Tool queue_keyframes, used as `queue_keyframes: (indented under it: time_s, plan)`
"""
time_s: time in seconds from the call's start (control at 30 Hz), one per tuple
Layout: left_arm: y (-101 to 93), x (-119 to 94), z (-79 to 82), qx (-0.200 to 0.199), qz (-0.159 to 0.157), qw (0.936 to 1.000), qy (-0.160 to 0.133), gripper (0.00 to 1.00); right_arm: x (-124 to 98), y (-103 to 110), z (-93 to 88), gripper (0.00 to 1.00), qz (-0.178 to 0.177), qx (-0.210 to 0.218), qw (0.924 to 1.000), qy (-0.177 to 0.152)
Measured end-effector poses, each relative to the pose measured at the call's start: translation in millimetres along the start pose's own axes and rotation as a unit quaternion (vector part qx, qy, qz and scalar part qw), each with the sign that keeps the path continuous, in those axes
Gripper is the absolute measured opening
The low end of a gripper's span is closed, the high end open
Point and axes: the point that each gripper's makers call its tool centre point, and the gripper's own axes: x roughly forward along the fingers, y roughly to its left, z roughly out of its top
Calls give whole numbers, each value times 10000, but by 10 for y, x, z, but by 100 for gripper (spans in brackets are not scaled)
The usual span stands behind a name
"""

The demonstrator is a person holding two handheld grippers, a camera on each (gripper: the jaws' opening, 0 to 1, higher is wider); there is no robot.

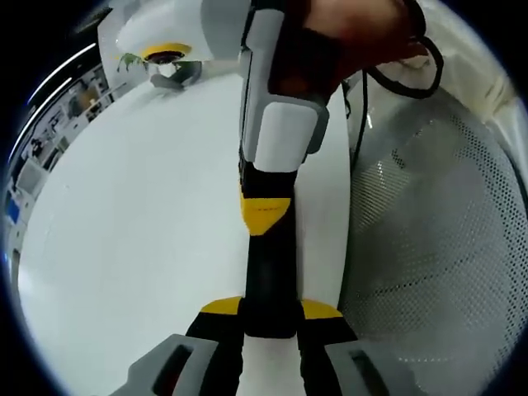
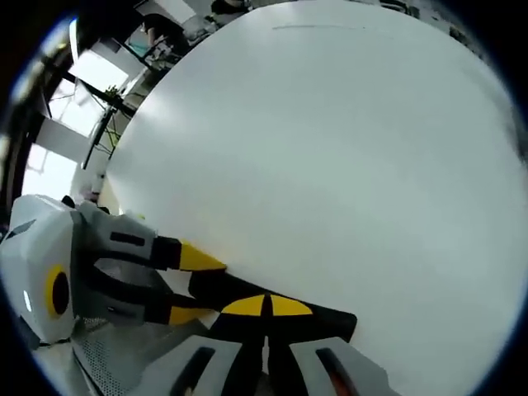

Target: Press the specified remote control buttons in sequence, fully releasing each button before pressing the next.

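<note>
Left gripper [image 1: 268,318] clamps black remote [image 1: 268,272] at table [image 1: 132,247] edge; right gripper [image 2: 266,307], jaws closed, tips on remote; button progress unreadable.

Lab or workshop, bare white table [image 2: 330,148], metal frames and stands [image 2: 107,107], shelving [image 1: 37,157] behind

A slim black remote control [image 1: 269,276] is seen at the lower centre of the left gripper view. It is clamped between the jaws of the left gripper [image 1: 269,312] and runs upward. In the right gripper view it [image 2: 330,318] lies slanted at the bottom centre. Its buttons cannot be made out.
</note>
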Motion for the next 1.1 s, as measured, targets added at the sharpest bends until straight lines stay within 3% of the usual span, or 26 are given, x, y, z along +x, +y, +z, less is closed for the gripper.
queue_keyframes:
  time_s: [0.67,1.1]
  plan:
    - [1,-2,1,-1,-7,10000,13,24,-118,7,-50,0,-73,-115,9999,97]
    - [1,-1,-2,-7,11,10000,-25,24,-35,35,-108,0,-107,-182,9996,204]
